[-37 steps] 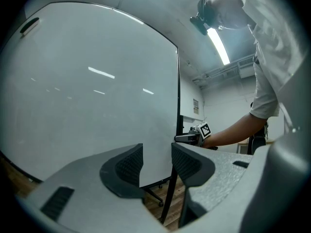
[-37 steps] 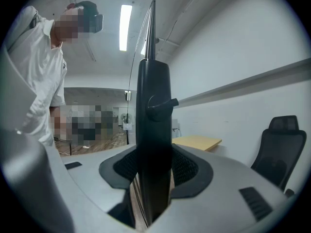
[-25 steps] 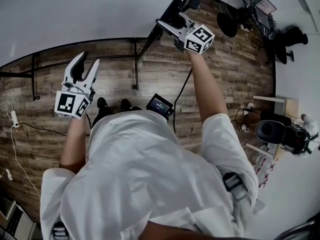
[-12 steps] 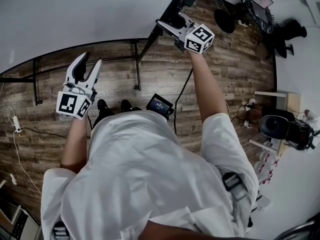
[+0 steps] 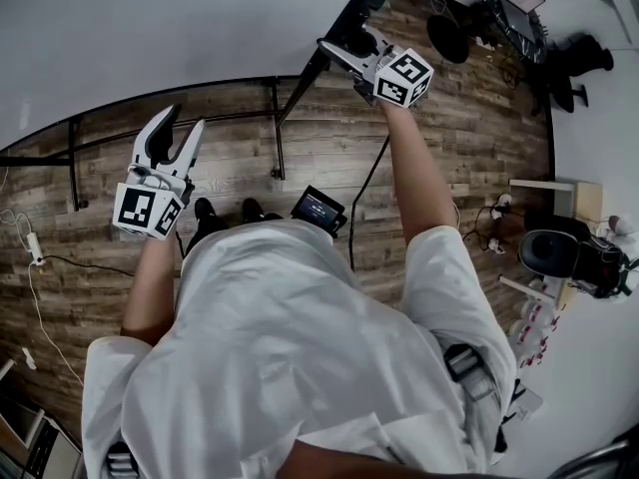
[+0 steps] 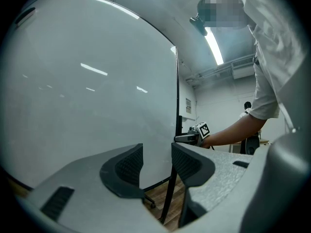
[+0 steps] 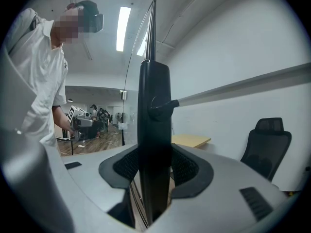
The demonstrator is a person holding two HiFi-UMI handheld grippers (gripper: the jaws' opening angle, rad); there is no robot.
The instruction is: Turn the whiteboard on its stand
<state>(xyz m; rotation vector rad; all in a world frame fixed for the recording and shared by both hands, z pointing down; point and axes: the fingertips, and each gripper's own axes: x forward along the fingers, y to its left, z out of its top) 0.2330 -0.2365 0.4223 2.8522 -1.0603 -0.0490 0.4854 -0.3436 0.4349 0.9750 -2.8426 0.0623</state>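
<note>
On the brown wood-plank floor point(image 5: 459, 138), head view: a large, blank, glossy white whiteboard point(image 5: 150, 28) stands upright in a black metal tube stand point(image 5: 275, 128), filling the upper left. The left hand-held gripper point(image 5: 180, 120) is released and points at the board face, apart from it. The right hand-held gripper point(image 5: 339, 48) is at the board's side edge, against the stand. Each marker cube bears black-and-white square codes and no words. A small dark screen device point(image 5: 318, 208) lies near the person's feet, its print too small to read.

Left gripper view: the left hand-held gripper point(image 6: 156, 152) has its jaws parted with nothing between them. The whiteboard point(image 6: 87, 91) spans the left, showing only ceiling-light reflections and no writing. The right hand-held gripper point(image 6: 187, 138) shows at the board's far edge.

Right gripper view: the right hand-held gripper point(image 7: 154, 166) is grasping the stand's black upright post point(image 7: 154, 106), both pads pressed against it, below a black knob. The whiteboard point(image 7: 152, 23) rises edge-on above. A black office chair point(image 7: 265, 144) stands at the right wall.
</note>
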